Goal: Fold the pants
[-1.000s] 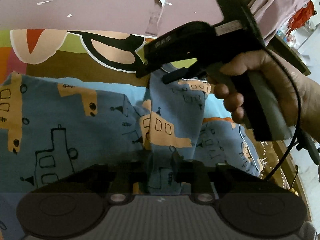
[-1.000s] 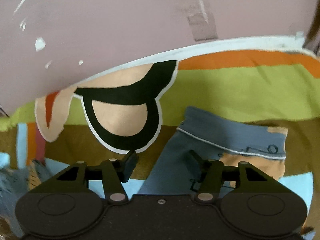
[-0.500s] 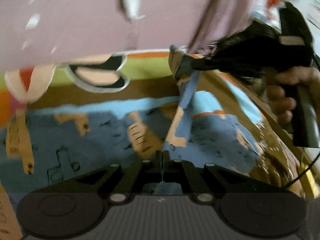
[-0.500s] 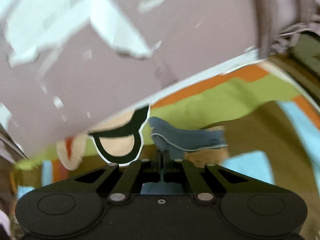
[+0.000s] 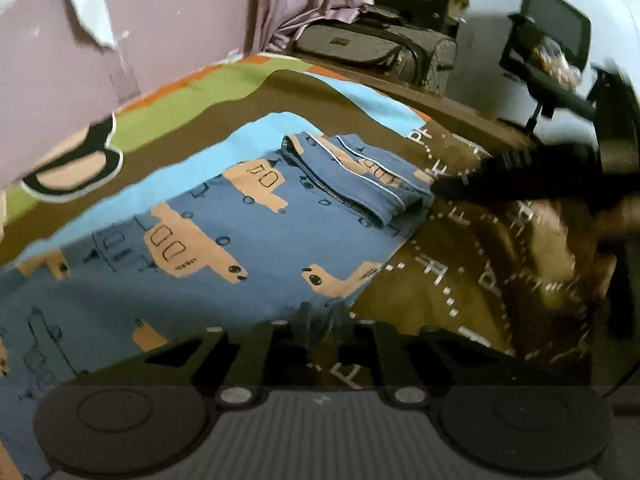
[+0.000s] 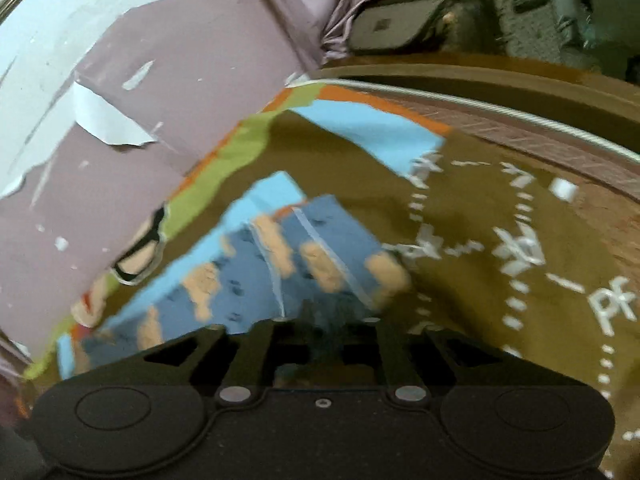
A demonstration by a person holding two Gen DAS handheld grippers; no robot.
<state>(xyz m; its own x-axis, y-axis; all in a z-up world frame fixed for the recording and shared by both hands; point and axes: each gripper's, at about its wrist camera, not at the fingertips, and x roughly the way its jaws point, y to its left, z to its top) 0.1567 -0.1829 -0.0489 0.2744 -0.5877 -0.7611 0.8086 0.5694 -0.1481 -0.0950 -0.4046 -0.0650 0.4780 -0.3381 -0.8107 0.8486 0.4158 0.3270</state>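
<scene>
The blue pants [image 5: 256, 240], printed with orange vehicles, lie flat on the bed. Their white-piped end [image 5: 360, 176] is folded over on top at the far right. My left gripper [image 5: 322, 320] hovers over the near right edge of the pants. Its jaws are opening and the pads press on nothing. In the right wrist view the pants [image 6: 304, 256] are blurred, and my right gripper [image 6: 326, 318] hangs just over their near corner. Its jaws are also opening, with no cloth pinched. In the left wrist view, the right gripper [image 5: 444, 189] and the hand [image 5: 616, 216] holding it are a dark blur beside the folded end.
A brown, green and light-blue bedsheet [image 5: 440, 280] with white lettering covers the bed. A pink wall with peeling paint [image 5: 180, 20] runs behind it. A curtain [image 5: 296, 0] and a grey bag [image 5: 372, 44] stand at the far end, past the wooden bed edge [image 6: 520, 92].
Both grippers shut on the pants' end, lifted it and carried it rightward. Now their jaws have parted and that end lies folded on the pants. Both views have swung right.
</scene>
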